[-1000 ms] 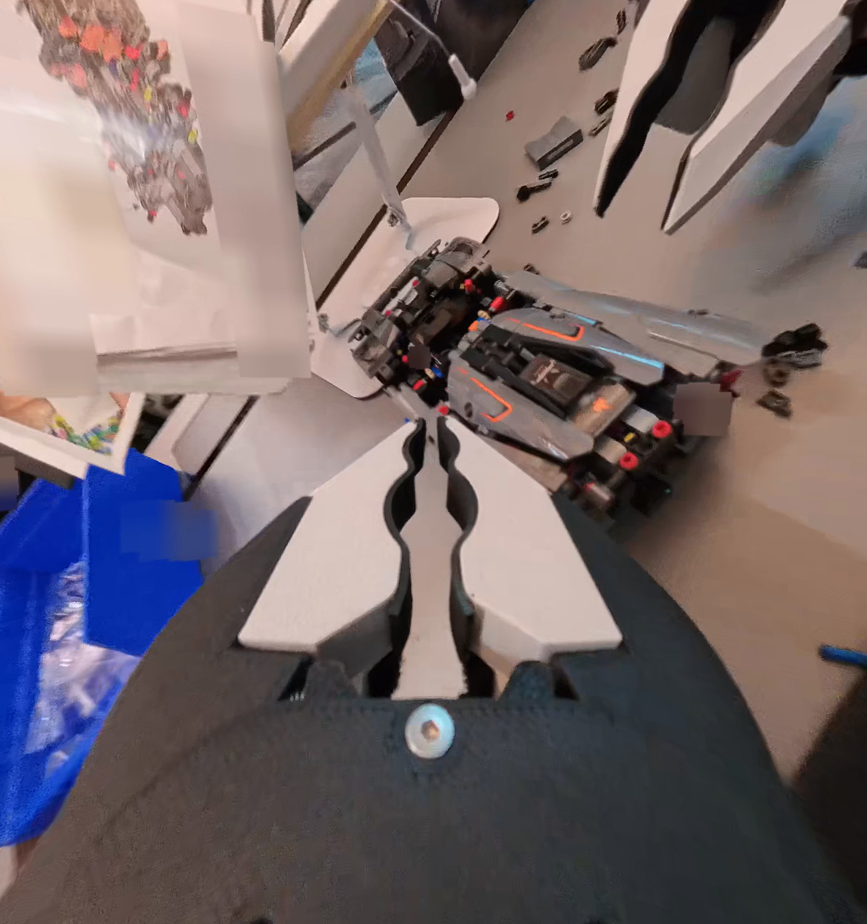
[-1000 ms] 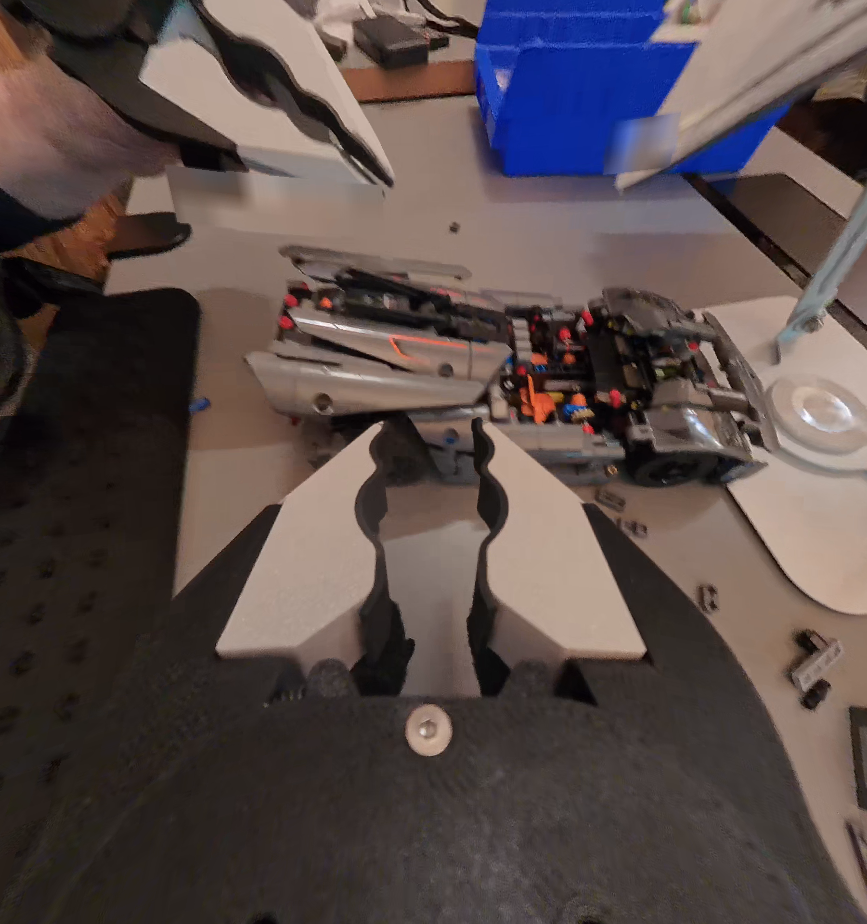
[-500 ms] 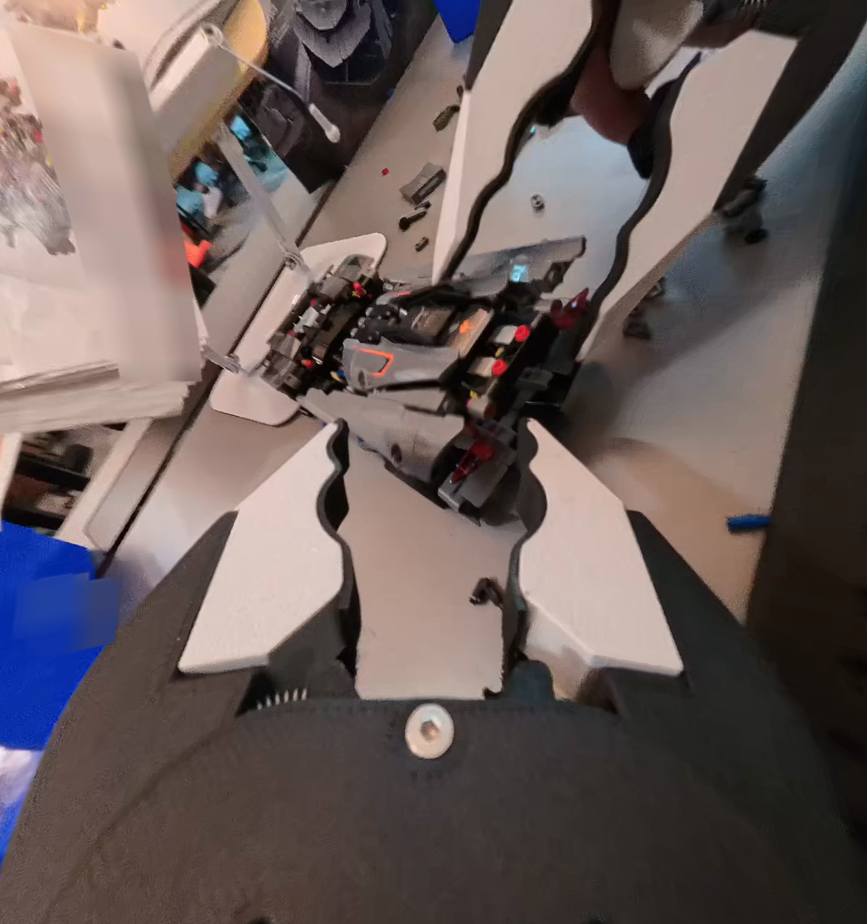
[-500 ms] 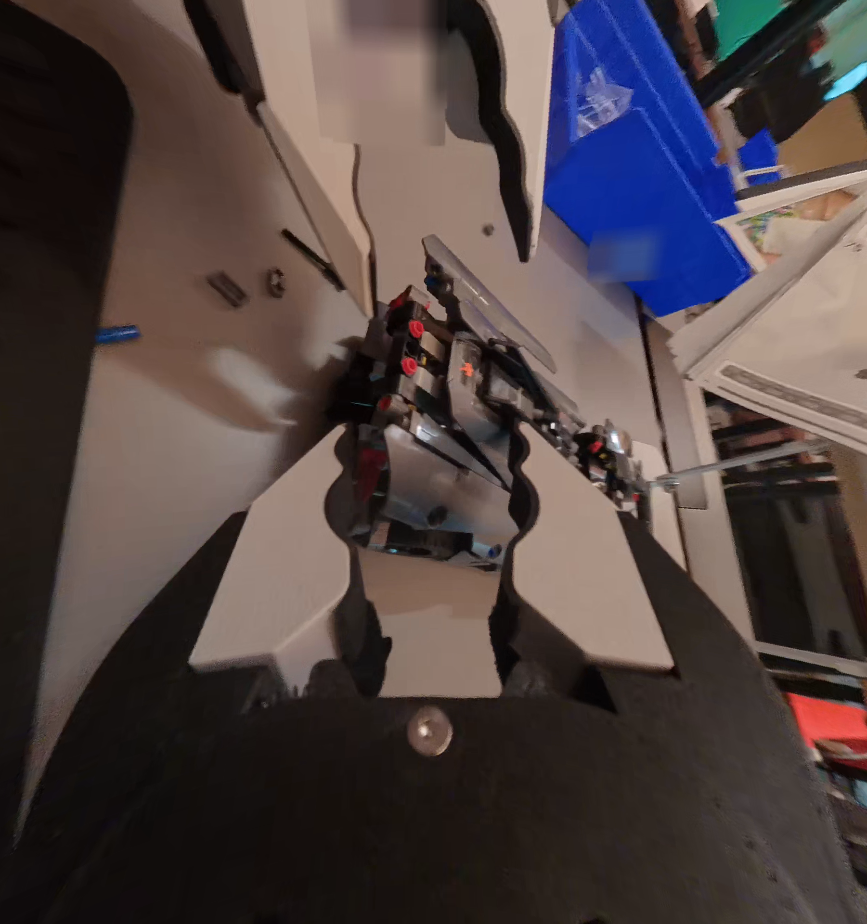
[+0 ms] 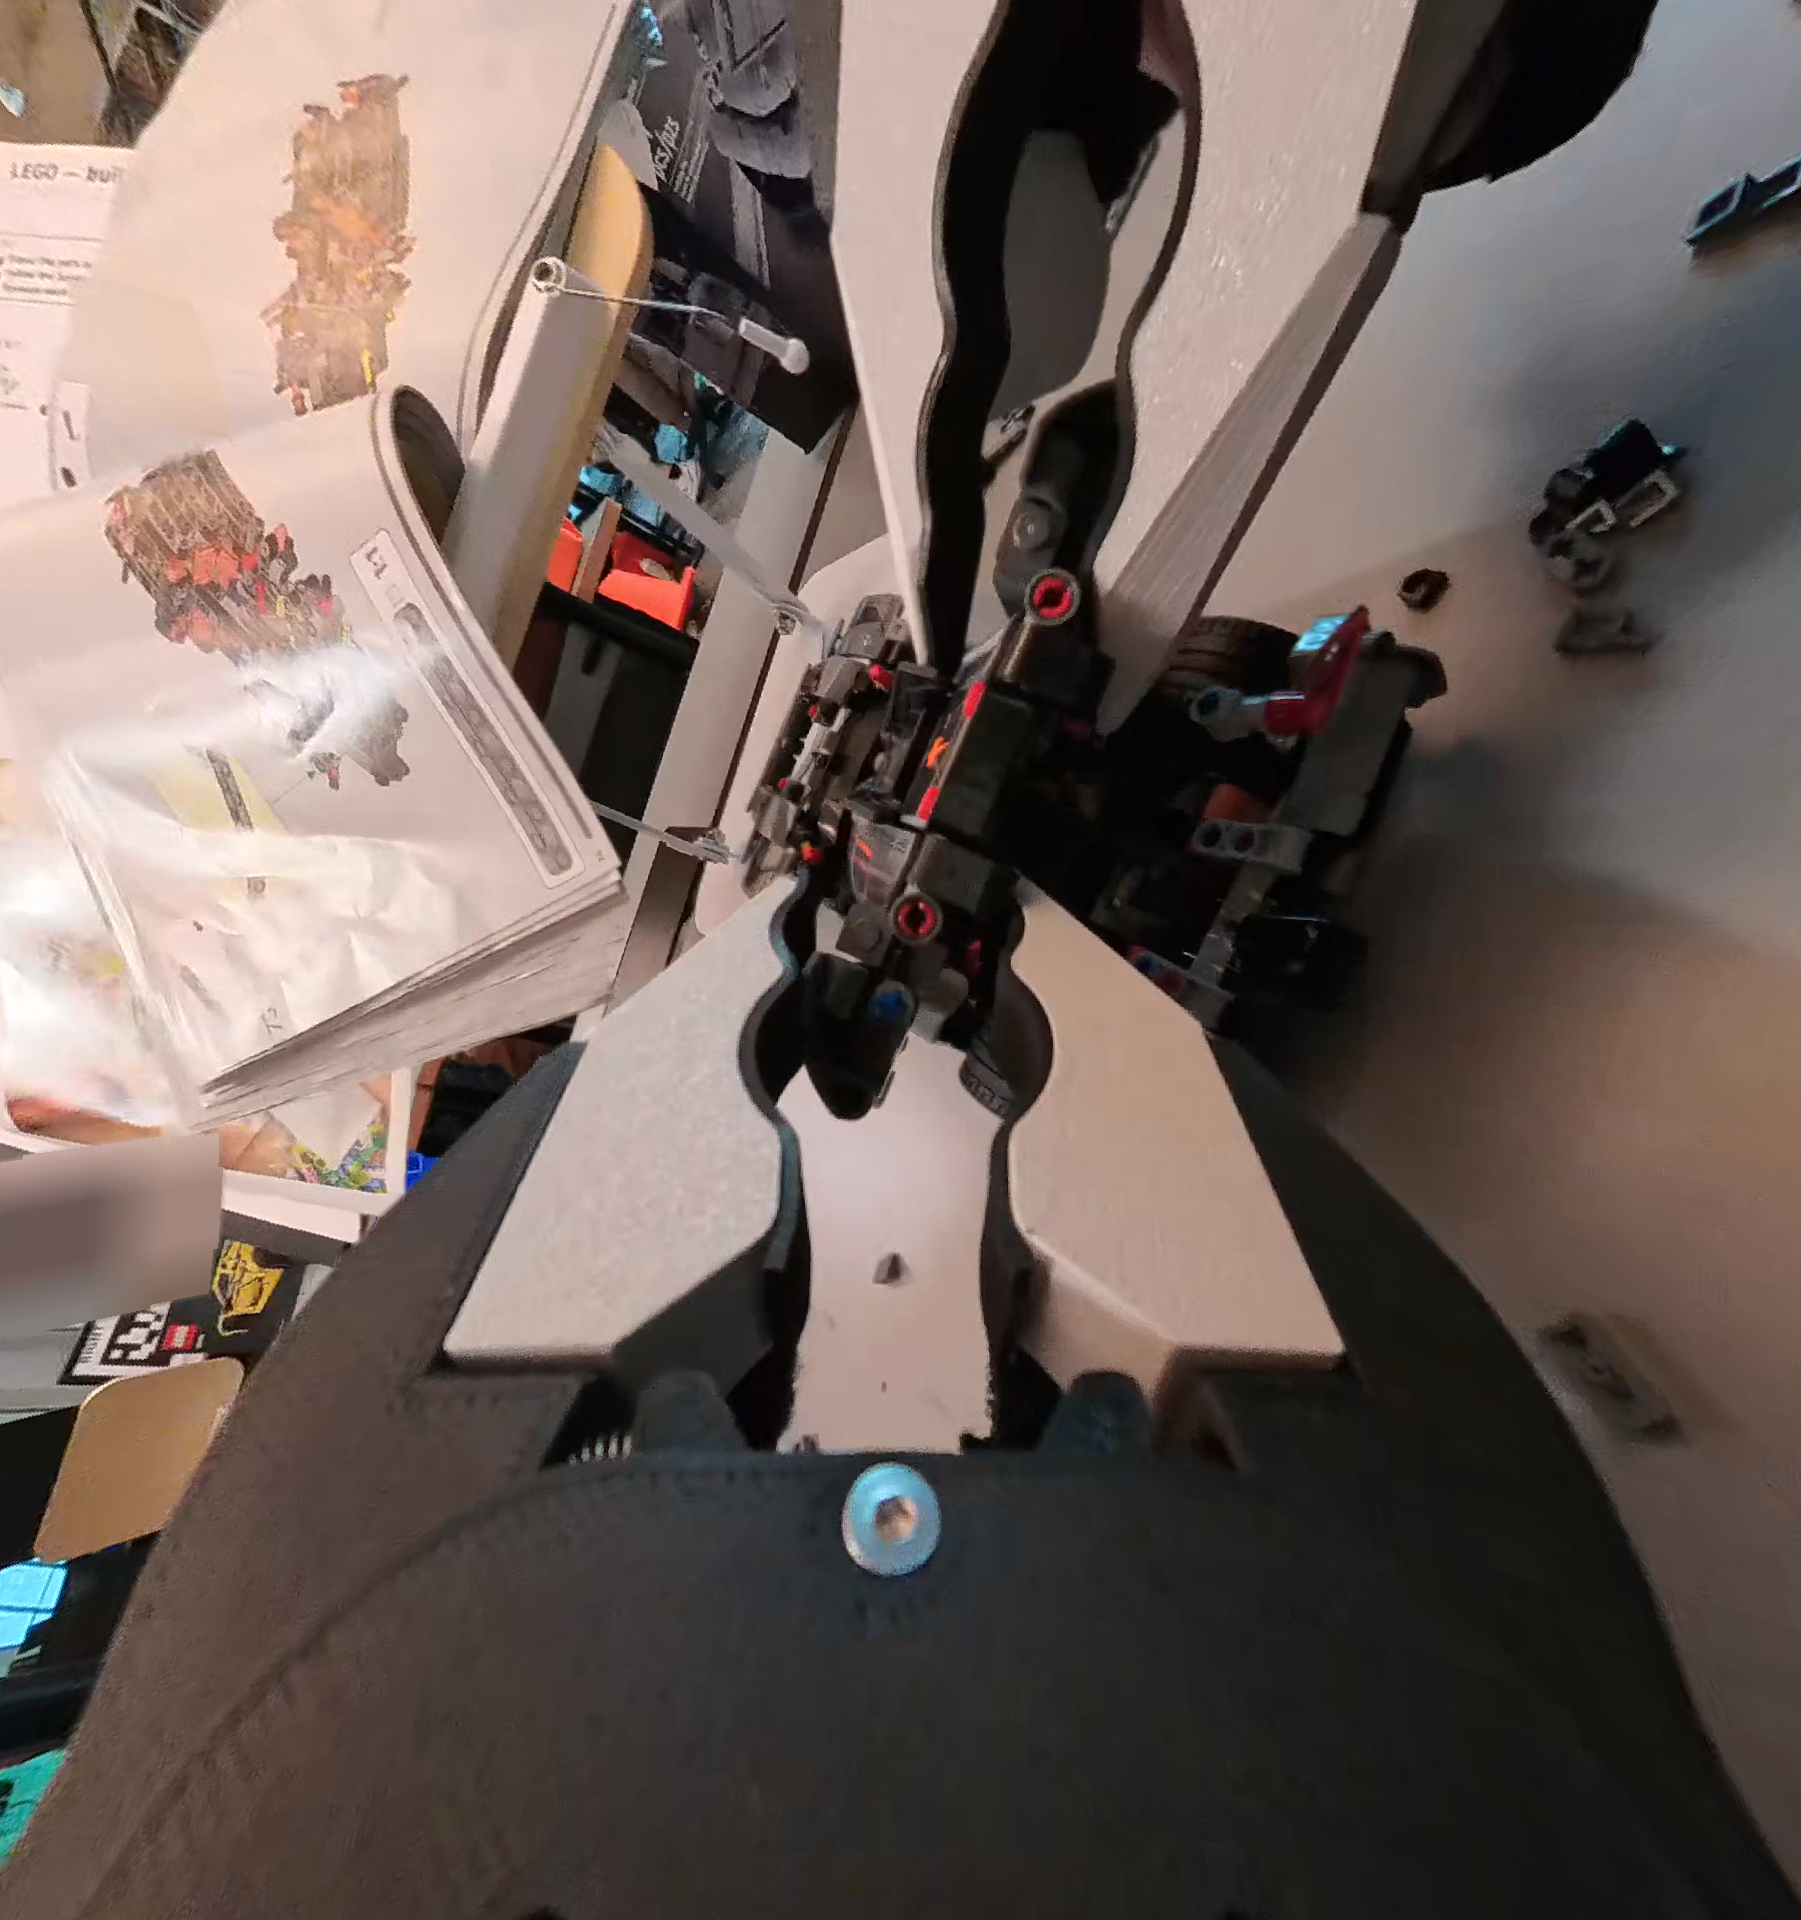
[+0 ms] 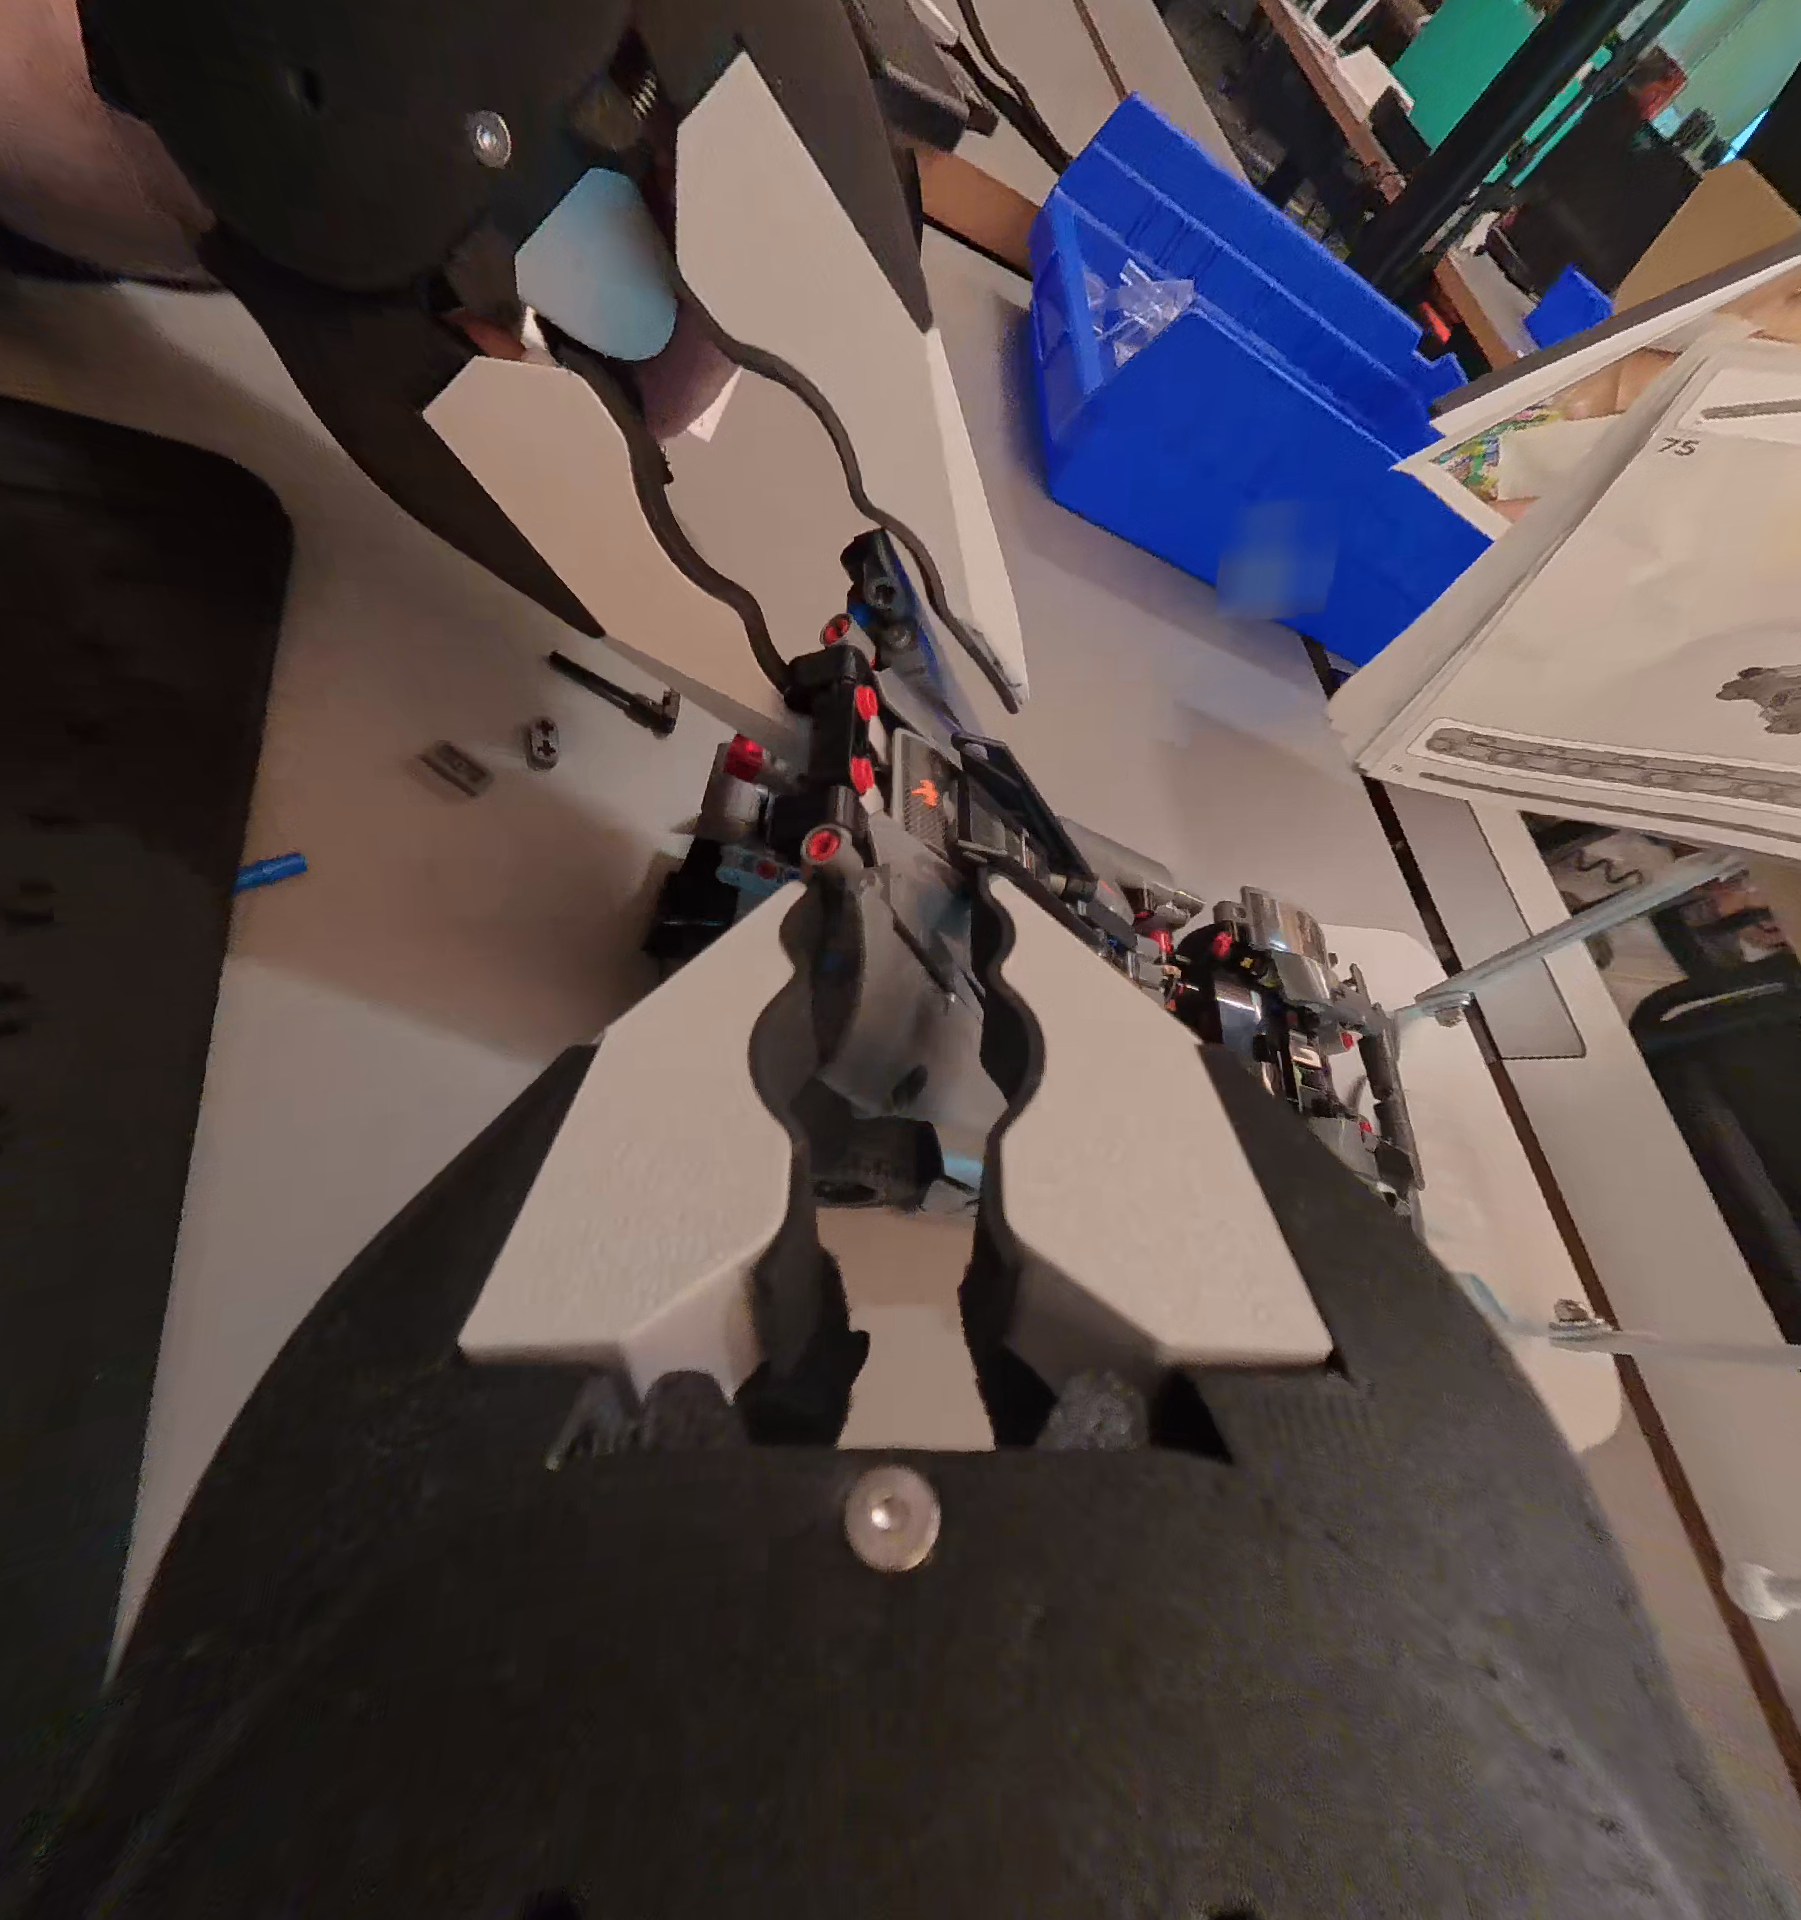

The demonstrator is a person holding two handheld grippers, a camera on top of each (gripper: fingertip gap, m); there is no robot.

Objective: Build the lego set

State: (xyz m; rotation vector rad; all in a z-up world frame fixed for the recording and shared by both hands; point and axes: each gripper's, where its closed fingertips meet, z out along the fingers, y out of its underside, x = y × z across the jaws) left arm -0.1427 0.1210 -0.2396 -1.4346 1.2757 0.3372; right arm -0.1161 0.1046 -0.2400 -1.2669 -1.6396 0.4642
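The dark grey and black lego car [image 5: 937, 769] with red pins and orange marks is tipped up on its side over the grey table [image 5: 1602, 1039]. My left gripper [image 5: 906, 914] is closed on one end of it. My right gripper [image 5: 1021, 623] comes in from the far side and clamps the opposite part. In the right wrist view my right gripper [image 6: 896, 894] grips a grey body panel of the car [image 6: 917, 997], and the left gripper [image 6: 885, 675] holds the far end. The car's underside is partly hidden.
An open instruction booklet [image 5: 356, 727] on a stand hangs at the left; it also shows in the right wrist view [image 6: 1654, 644]. Blue bins [image 6: 1239, 416] stand behind. Loose dark pieces [image 5: 1602, 499], small parts [image 6: 543, 743] and a blue pin [image 6: 267, 871] lie around. A black mat [image 6: 75, 831] is beside. Left and right tips are no more than a few centimetres apart. Left tips and right tips are each some 15 centimeters from the blue pin [image 6: 267, 871].
Both grippers have moved in on the car from opposite sides and narrowed their jaws onto it. The car has gone from lying flat to tipped on its side.
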